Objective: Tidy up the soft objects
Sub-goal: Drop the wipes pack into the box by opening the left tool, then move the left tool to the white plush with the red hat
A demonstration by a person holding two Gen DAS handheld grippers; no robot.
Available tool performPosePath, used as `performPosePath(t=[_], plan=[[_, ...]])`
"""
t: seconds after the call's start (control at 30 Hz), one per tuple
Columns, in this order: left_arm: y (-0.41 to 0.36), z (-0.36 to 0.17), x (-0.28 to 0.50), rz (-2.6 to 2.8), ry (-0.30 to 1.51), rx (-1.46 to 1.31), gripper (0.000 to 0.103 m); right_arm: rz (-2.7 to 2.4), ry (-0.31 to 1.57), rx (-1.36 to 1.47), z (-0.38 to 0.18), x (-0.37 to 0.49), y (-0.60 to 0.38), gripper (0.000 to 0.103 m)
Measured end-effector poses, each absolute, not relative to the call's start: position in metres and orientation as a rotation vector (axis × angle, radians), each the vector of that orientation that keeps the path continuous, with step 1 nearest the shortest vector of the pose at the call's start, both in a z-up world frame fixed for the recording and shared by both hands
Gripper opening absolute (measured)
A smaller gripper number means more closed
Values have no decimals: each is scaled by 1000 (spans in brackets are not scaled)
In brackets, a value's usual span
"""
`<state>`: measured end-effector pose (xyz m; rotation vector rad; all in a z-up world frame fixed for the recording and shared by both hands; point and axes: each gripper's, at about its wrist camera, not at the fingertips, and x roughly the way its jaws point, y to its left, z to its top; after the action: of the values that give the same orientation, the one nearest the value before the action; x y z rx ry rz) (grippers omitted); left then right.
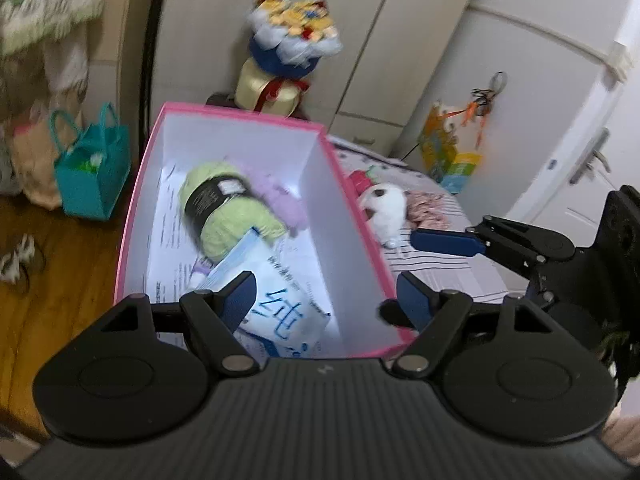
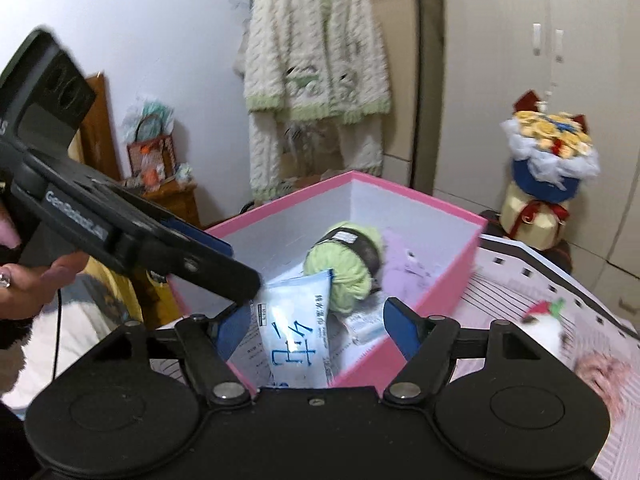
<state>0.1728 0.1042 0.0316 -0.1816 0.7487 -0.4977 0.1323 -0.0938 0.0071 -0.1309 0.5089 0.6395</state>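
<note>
Between the spread left claw (image 1: pixel 326 300) fingers, untouched, lies the tissue pack (image 1: pixel 280 312) inside the pink box (image 1: pixel 134 204).

purple plush (image 1: pixel 280 200) half behind yarn (image 1: pixel 224 208), bouquet (image 1: pixel 294 32) blurred

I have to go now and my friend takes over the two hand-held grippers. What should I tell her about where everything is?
Left hand-held gripper: open, holding nothing, above the near end of the pink box.
Right hand-held gripper: open, holding nothing, also at the box.
In the box: green yarn ball, a fluffy purple thing, white and blue wipes pack.
Done: those three are in.
Left: the white plush toy and a pink knitted piece lie on the bed beside the box, probably next.
</note>
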Motion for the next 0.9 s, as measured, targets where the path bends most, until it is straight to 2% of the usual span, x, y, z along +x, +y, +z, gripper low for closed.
performPosePath(t=[0.33, 0.63, 0.9], plan=[[83, 66, 125, -575, 638, -84, 77, 482, 490, -76, 25, 66, -160, 77], [35, 64, 115, -646, 650, -26, 77, 393, 472, -59, 24, 35, -200, 78], [-21, 55, 125, -667, 635, 50, 77, 355, 477, -56, 6, 43, -231, 78]])
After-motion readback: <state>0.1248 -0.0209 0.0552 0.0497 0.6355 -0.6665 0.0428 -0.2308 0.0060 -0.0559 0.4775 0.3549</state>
